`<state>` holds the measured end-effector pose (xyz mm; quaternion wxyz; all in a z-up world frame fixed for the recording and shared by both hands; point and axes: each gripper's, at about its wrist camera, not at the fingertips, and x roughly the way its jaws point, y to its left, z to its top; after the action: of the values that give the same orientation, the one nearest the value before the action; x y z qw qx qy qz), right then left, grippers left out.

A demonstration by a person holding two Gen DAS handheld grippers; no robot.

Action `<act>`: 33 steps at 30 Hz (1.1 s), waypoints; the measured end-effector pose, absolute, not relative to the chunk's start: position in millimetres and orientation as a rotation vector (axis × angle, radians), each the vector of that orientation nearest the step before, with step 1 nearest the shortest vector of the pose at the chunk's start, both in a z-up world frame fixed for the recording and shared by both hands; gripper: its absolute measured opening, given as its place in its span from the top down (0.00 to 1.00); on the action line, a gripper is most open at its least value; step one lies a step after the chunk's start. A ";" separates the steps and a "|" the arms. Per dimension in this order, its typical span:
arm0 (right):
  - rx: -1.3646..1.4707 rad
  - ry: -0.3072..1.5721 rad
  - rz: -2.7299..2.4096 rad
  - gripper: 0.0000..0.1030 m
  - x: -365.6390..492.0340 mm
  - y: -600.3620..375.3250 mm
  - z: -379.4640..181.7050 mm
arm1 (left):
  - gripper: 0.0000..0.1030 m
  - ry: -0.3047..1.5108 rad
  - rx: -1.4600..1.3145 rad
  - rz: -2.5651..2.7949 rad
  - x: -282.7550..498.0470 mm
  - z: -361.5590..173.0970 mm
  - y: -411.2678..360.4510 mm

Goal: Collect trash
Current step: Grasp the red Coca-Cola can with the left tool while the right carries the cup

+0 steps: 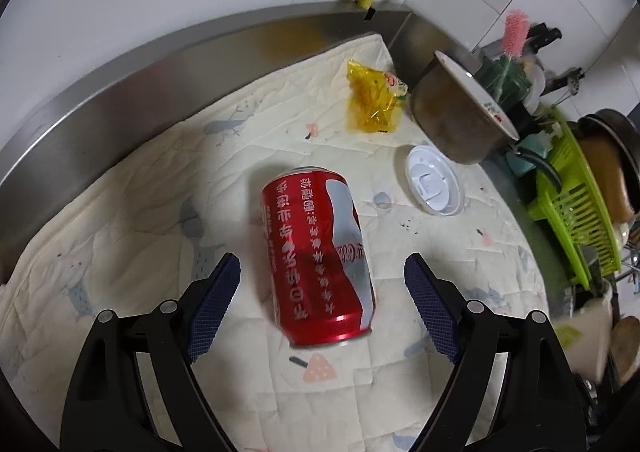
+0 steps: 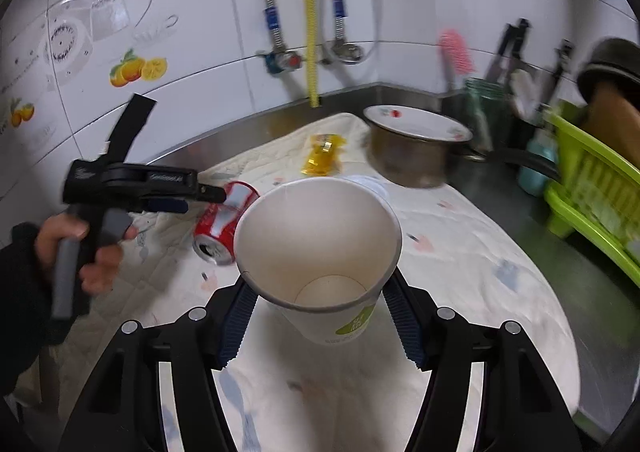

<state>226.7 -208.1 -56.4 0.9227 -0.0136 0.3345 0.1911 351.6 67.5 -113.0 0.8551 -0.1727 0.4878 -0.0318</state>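
Observation:
A dented red cola can (image 1: 316, 256) lies on its side on the cream quilted cloth (image 1: 140, 212). My left gripper (image 1: 322, 266) hangs over it, open, with a blue pad on either side and a gap to the can on both. In the right wrist view my right gripper (image 2: 319, 286) is shut on a white paper cup (image 2: 320, 236), held off the cloth with its empty mouth toward the camera. Beyond the cup are the can (image 2: 222, 222) and the left gripper (image 2: 216, 196), held by a hand (image 2: 88, 248). Further back lie a yellow wrapper (image 1: 374, 100) and a white plastic lid (image 1: 434, 180).
A metal pot (image 1: 456, 124) with a flowered enamel lid stands at the cloth's back right. A green dish rack (image 1: 572, 208) with dishes fills the right side. A steel upstand (image 1: 120, 92) and tiled wall with pipes and a yellow hose (image 2: 311, 12) bound the back.

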 end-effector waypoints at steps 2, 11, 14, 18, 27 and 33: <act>-0.021 0.695 0.360 0.41 214.7 -221.4 -59.5 | 0.19 1.039 -0.356 -0.080 355.9 -116.4 62.9; 0.022 0.805 0.171 0.41 146.8 -290.2 -94.1 | 0.21 1.066 -0.255 -0.055 368.8 -127.7 41.1; 0.070 0.843 0.108 0.41 128.0 -312.0 -105.9 | 0.21 1.070 -0.245 -0.045 371.1 -128.6 39.2; 0.094 0.906 0.023 0.41 108.0 -336.6 -124.6 | 0.24 1.087 -0.245 -0.033 374.8 -133.2 39.7; 0.120 1.020 -0.094 0.41 85.8 -371.2 -159.8 | 0.40 1.094 -0.238 -0.032 376.9 -139.2 42.0; 0.149 1.109 -0.173 0.41 80.9 -390.2 -186.9 | 0.41 1.067 -0.238 -0.049 361.5 -127.3 39.6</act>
<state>80.9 -390.2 -186.9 0.8440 0.0707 0.5253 -0.0822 361.5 39.6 -127.3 0.8539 -0.1131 0.5075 -0.0232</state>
